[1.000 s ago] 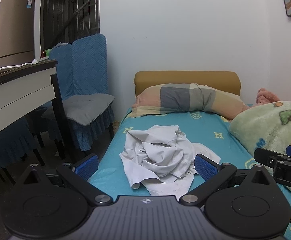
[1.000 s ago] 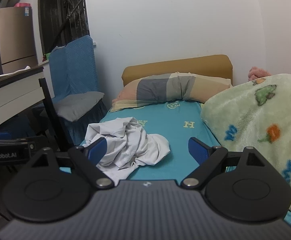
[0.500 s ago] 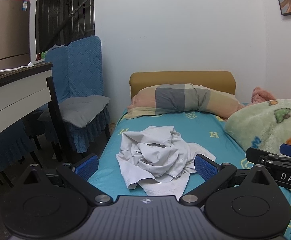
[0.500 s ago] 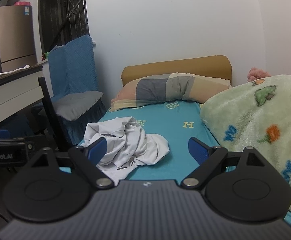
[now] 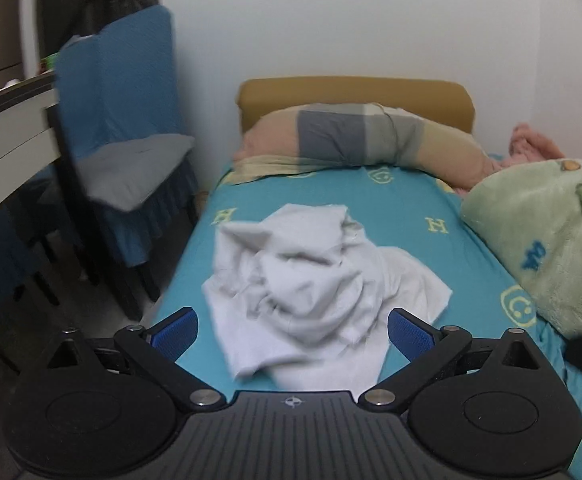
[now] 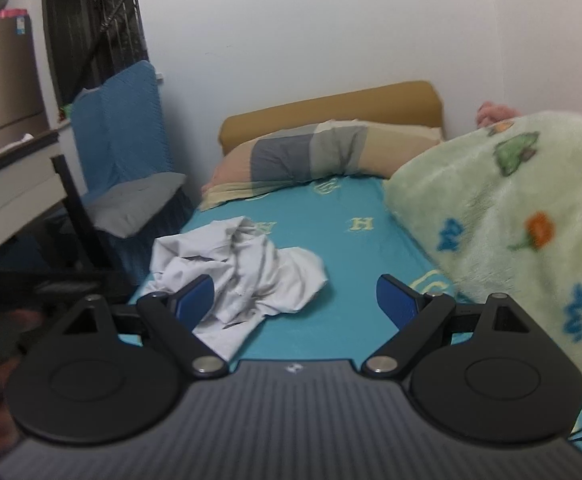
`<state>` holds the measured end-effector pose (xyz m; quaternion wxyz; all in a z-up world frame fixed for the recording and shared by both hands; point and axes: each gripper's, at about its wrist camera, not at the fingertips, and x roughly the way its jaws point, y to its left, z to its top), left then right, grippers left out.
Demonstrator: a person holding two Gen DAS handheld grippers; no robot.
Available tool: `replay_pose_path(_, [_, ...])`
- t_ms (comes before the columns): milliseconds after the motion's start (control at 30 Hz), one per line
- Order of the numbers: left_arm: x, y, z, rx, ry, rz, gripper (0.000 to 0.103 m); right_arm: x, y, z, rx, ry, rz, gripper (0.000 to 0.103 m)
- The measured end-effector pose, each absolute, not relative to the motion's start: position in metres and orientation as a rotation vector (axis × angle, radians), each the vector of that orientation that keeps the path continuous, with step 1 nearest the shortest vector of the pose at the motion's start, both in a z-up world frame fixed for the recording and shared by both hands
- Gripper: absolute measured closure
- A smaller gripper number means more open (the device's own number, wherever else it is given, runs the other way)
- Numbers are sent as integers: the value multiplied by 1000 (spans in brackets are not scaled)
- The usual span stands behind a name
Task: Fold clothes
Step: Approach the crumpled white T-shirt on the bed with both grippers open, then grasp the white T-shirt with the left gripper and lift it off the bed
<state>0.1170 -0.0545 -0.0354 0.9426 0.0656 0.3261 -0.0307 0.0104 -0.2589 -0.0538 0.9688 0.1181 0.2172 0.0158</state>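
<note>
Both jaws spread wide, left gripper (image 5: 293,330) and right gripper (image 6: 295,303) holding nothing; white garment (image 5: 315,284) crumpled mid-frame on the teal bed sheet (image 5: 403,208), untouched. Folding not started, grabbing, spreading and all folds left

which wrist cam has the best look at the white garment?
Left wrist. The white garment lies crumpled on the bed sheet, centred between the open left gripper fingers, whole outline visible, though slightly blurred. Right wrist shows it off to the left, its near edge partly hidden behind a finger of the open right gripper.
</note>
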Motion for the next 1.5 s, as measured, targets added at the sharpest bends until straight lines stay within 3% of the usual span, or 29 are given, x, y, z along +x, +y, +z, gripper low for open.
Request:
replay_pose_path(133, [184,-72,-71,211,693,-56,3,30,-270,-72,259,432,-7,13])
replay_pose_path(333, [261,-73,-120,192,741,-51,21,68,-294,-113,339,441,-32,13])
replay_pose_path(400, [271,-71,-122,175,724,-67,37,81,-296,-128,339,455,-25,13])
replay_pose_path(467, [280,-69,-122,158,704,-85,72,93,-297,-143,340,470,-18,13])
replay_pose_path(533, [280,-67,-112,142,682,-108,88,100,-296,-153,335,480,-10,13])
replay_pose_path(700, [243,-62,-52,99,542,-164,92,110,-290,-161,302,457,1,13])
replay_pose_path(1033, [80,-49,57,-35,330,-342,94,79,-284,-130,212,280,21,13])
replay_pose_path(1233, [12,-42,79,-106,240,-421,95,41,-283,-97,200,243,33,13])
replay_pose_path(1500, [-3,-32,46,-117,278,-437,95,-7,-243,-67,263,382,304,14])
